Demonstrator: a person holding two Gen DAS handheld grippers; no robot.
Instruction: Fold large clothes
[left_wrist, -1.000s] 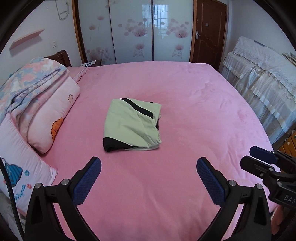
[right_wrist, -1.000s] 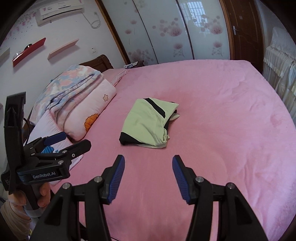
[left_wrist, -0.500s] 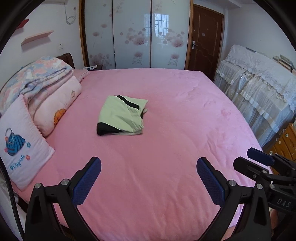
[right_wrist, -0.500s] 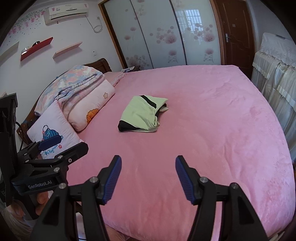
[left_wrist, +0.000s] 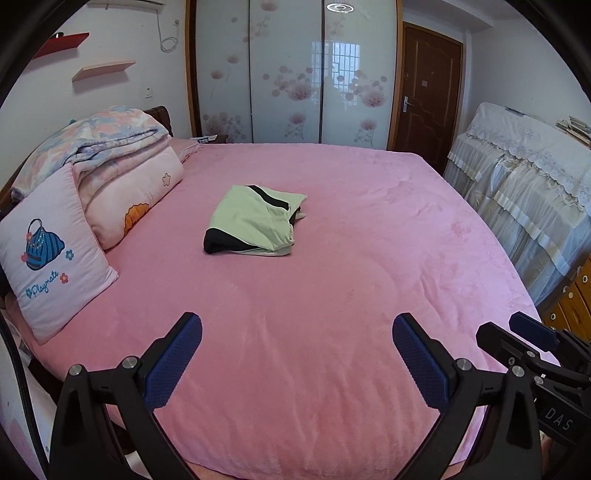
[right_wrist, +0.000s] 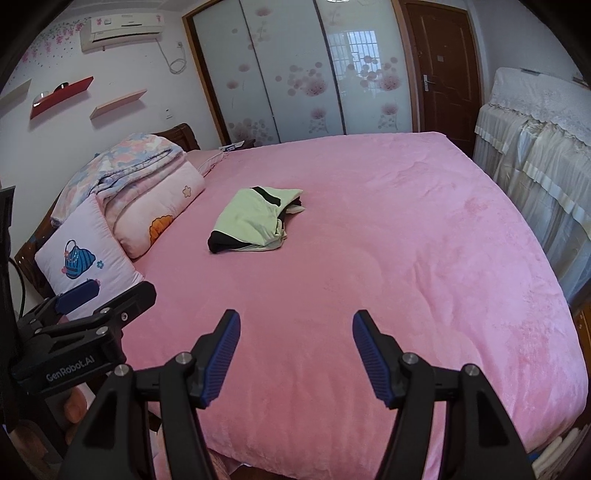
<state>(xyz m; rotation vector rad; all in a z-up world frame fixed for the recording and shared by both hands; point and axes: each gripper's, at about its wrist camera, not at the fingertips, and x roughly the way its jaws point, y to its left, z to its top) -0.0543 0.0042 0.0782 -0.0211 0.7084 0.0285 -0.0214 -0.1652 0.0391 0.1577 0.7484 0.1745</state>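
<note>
Both claws have pulled back from the bed since a second ago; more of its near edge and the room now shows. Left claw: jaws spread wide, nothing between them, hovering over the near part of the pink cover. The cushion with the blue bag print, off to its left, has come fully into view beside the rolled quilt. The folded green and black garment lies well ahead of the claws, mid-bed, looking smaller than before, its shape unchanged. Right claw: jaws have just been opening, now parted and empty, well short of the garment.
</note>
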